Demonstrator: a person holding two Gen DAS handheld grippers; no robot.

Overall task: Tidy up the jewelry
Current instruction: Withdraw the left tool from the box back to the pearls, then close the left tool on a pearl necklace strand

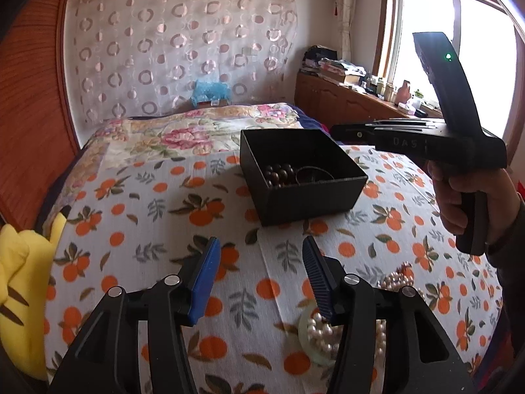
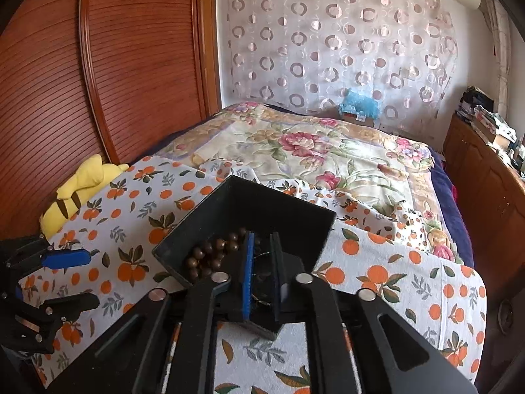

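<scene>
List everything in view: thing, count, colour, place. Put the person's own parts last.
box: one, black, open, on the orange-print cloth, mid-bed
wooden beads: one strand, dark brown, inside the box
dark ring: one, blackish, inside the box beside the beads
pearls: a cluster, white-pink, on the cloth by the left gripper's right finger
jade ring: one, pale green, under the pearls
cloth: one, white with oranges, over the bed
quilt: one, floral, far end of the bed
plush: one, yellow with brown stripes, left bed edge
left gripper: open, above the cloth, holding nothing
right gripper: fingers close together over the box; whether it grips anything is unclear
right hand: holds the right gripper's handle
</scene>
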